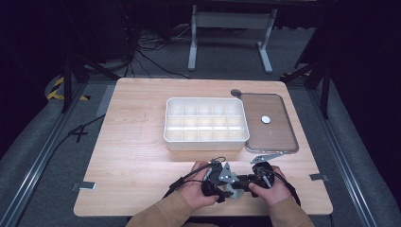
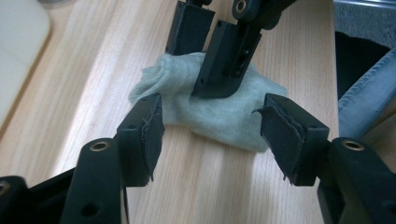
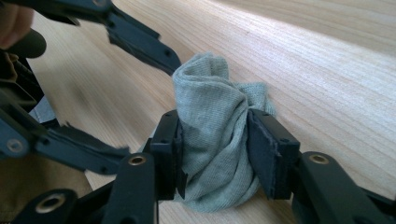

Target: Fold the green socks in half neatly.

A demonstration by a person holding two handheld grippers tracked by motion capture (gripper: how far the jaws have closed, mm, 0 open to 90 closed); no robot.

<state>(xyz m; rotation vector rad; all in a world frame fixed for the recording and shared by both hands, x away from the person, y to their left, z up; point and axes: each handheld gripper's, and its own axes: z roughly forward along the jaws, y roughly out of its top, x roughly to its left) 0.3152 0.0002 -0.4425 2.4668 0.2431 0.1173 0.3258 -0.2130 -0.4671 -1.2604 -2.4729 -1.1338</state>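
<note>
Right gripper (image 3: 212, 154) pinching bunched grey-green cloth (image 3: 215, 140) between both pads. Left gripper (image 2: 210, 135) spread wide, cloth between, untouched. All on wooden table (image 1: 137, 142).

Desk (image 1: 137, 142): pale wood, visible grain, smooth matt finish. Cloth (image 3: 215, 140): soft grey-green knit, fine ribbed weave, matt, bunched. Right claw (image 3: 212, 154): black matt plastic, rubbery pads frayed at edges. Divided box (image 1: 206, 142): white plastic, smooth. Lid (image 1: 269, 120), right of box: clear glossy plastic.
</note>
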